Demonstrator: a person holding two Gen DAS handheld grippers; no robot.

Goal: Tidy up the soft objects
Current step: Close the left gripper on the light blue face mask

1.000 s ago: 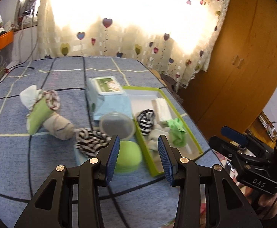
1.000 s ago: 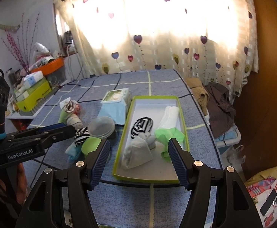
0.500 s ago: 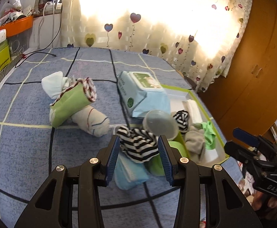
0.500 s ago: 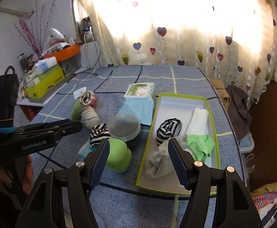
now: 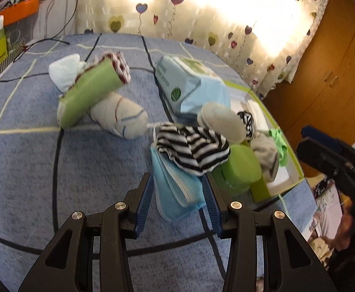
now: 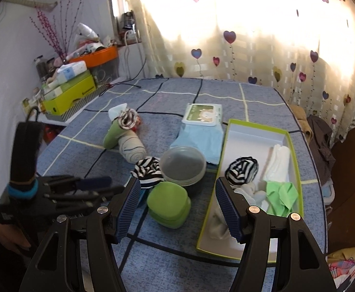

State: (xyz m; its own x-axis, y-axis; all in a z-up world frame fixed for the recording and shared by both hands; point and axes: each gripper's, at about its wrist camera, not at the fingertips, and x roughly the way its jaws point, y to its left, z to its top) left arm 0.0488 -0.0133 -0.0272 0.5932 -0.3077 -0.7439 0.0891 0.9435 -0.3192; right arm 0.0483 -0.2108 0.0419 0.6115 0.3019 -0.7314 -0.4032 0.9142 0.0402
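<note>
Striped sock [image 5: 192,149] beyond wide-open, empty left gripper [image 5: 177,199]; nearby labels seemingly unreadable.

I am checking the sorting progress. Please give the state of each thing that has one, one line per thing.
Left tool: open, blue folded cloth between its pads, not pressed.
Right tool: open, holding nothing.
Green tray: partly filled with soft items.
Striped sock on the cloth: bunched, outside the tray.
Striped sock in the tray: rolled.
Wet wipes pack: lid closed.
Green roll: rolled, leaning on the beige roll.

Black left claw [image 5: 177,194] has ribbed blue pads [image 5: 145,203], silver screws.
</note>
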